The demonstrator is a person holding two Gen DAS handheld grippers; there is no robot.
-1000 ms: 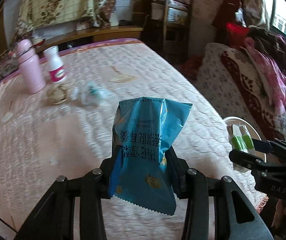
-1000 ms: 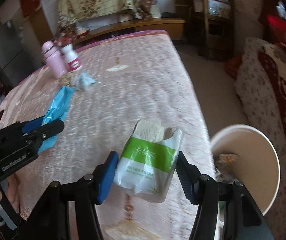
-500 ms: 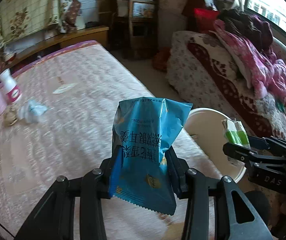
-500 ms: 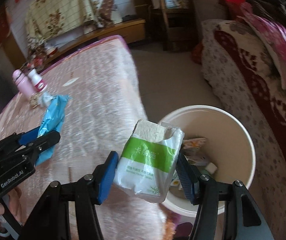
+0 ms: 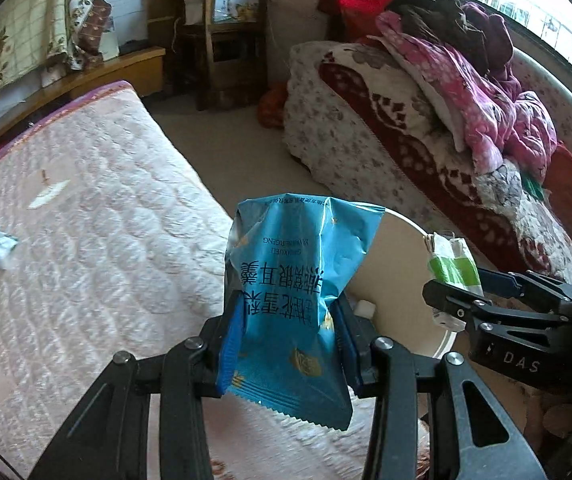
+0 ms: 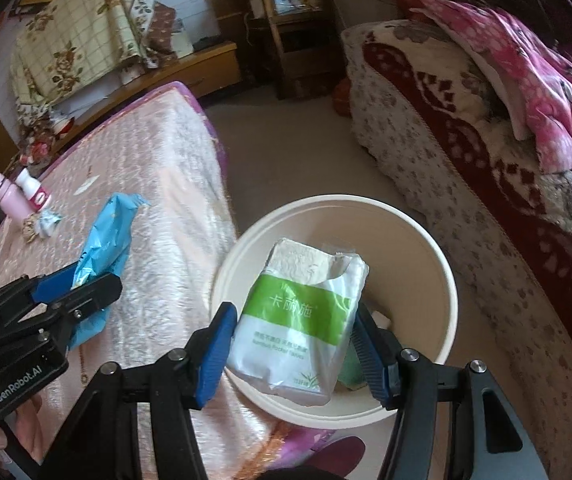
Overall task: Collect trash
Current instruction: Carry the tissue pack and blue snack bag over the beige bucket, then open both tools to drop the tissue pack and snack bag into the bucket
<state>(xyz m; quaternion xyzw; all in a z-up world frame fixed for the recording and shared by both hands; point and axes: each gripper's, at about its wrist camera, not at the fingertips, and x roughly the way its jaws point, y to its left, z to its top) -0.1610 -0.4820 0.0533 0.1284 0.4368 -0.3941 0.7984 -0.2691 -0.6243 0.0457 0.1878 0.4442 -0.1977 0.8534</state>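
My left gripper (image 5: 288, 340) is shut on a blue snack wrapper (image 5: 298, 280), held at the bed's edge beside the cream waste bin (image 5: 402, 280). It also shows in the right wrist view (image 6: 81, 280) with the wrapper (image 6: 105, 236). My right gripper (image 6: 294, 344) is shut on a white and green tissue pack (image 6: 298, 320), held over the open bin (image 6: 426, 240). It also shows in the left wrist view (image 5: 458, 292) with the pack (image 5: 452, 264). Some trash lies in the bin.
A crumpled tissue (image 6: 47, 222), a pink bottle (image 6: 7, 196) and a white bottle (image 6: 33, 190) stand on the pink quilted bed (image 6: 157, 184). A sofa with piled clothes (image 6: 506, 120) is to the right. A wooden shelf (image 6: 286, 20) stands behind.
Both grippers have swung right from over the bed to the waste bin, each still holding its item. The tissue pack is now over the bin's opening.
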